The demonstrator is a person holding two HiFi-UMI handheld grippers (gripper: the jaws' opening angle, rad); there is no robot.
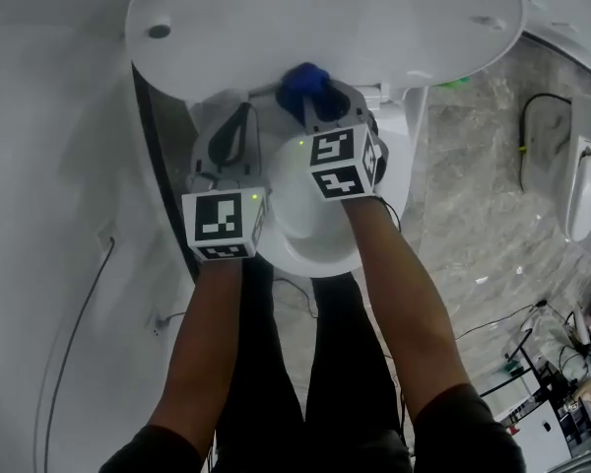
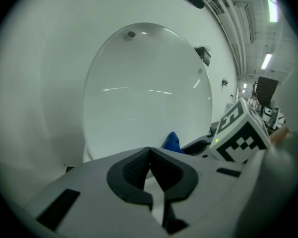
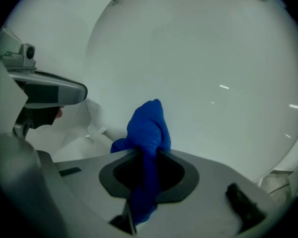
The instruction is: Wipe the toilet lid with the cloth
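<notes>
Your right claw pinches the bright blue cloth, bunched into a soft peak with a tail trailing behind, close to the lower part of the upright, glossy white toilet lid. Your left claw is pressed together, empty.

I see the left hand-held gripper and the right hand-held gripper as light grey shells with black jaw pads. Each carries a white cube with black square markers and a green light. The person wears dark sleeves and black trousers.
</notes>
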